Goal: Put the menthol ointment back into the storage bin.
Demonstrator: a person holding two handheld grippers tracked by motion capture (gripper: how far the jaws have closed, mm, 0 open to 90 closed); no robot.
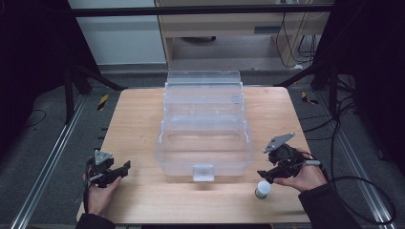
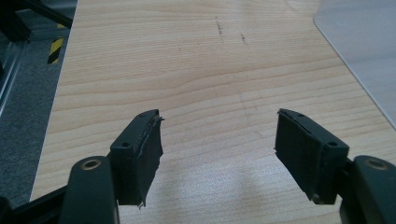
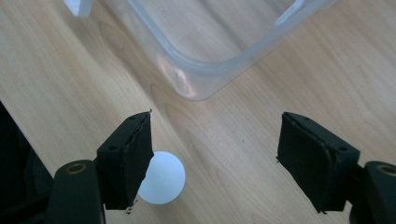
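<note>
Just beside the right gripper (image 3: 215,140)'s spread jaws, a small white-capped bottle (image 3: 162,178); left gripper (image 2: 217,140) jaws likewise released.

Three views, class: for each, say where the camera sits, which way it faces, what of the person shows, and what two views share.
High view: above the person's side, facing forward and down on the table; both hands, left hand-held gripper, right hand-held gripper.
Left gripper view: rides the left hand-held gripper, facing bare wood.
Right gripper view: rides the right hand-held gripper, facing down.
Shared: clear box, white bottle.
</note>
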